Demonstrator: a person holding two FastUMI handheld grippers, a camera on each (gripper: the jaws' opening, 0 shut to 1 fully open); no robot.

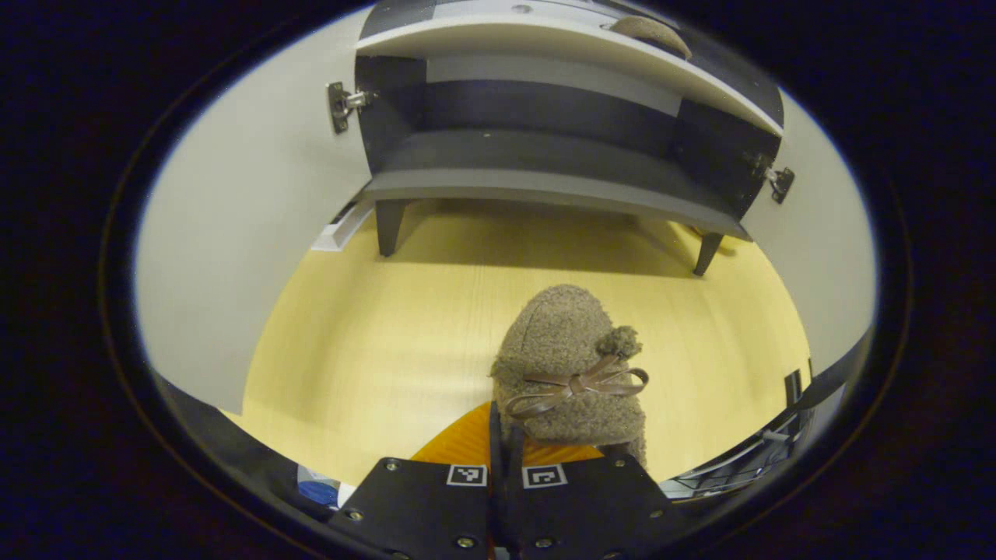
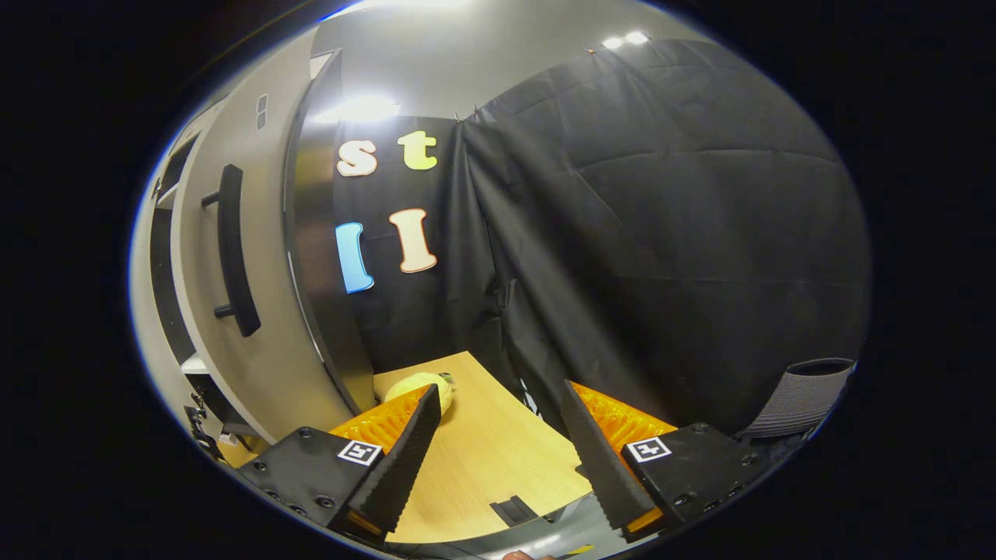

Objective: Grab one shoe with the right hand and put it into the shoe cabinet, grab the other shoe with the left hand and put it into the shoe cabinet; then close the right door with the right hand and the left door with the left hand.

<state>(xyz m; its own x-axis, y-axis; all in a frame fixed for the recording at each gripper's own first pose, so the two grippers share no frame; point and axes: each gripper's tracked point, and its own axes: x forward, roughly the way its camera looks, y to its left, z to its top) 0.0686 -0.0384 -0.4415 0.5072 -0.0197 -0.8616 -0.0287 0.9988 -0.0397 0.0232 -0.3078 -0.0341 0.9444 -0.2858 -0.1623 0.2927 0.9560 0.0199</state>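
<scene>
left gripper (image 1: 504, 455) mounts: two flat dark plates side by side, silver screw heads along edges
left gripper markers: one square black-and-white tag on each plate, near the inner corners
left gripper jaws: ribbed inner faces, thin dark seam between them
right gripper (image 2: 498, 435) mounts: two dark blocks with screws
right gripper markers: one square tag on each block
right gripper fingers (image 2: 405, 459): wedge-shaped, serrated edges, ribbed inner faces

Two fuzzy shoes (image 1: 572, 373) (image 1: 650, 33), one shoe cabinet (image 1: 560, 155) — two open doors (image 1: 241, 233) (image 1: 817, 257), two hinges (image 1: 342, 103) (image 1: 774, 180).
</scene>
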